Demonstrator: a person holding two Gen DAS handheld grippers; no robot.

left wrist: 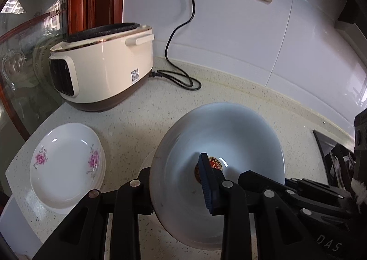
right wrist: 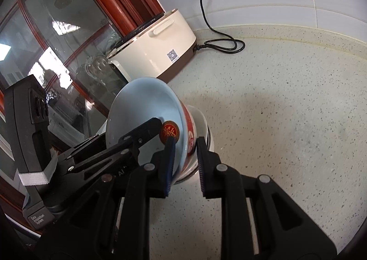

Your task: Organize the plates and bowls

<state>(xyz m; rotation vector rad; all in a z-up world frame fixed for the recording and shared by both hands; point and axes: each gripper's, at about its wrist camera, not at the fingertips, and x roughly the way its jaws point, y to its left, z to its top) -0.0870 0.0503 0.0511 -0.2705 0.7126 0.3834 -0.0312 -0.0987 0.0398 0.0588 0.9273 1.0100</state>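
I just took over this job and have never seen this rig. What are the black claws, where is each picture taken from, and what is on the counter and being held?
There is no robot arm: a person holds a two-finger clamp in each hand, and each clamp carries a fisheye camera looking along its fingers.

The left wrist view shows the left gripper clamped on the wall of a pale blue bowl, one finger inside and one outside.

The right wrist view shows the right gripper straddling the same bowl's opposite rim; whether it squeezes is unclear.

On the speckled counter are a stack of floral plates and a cream rice cooker, its black cord plugged into the wall.
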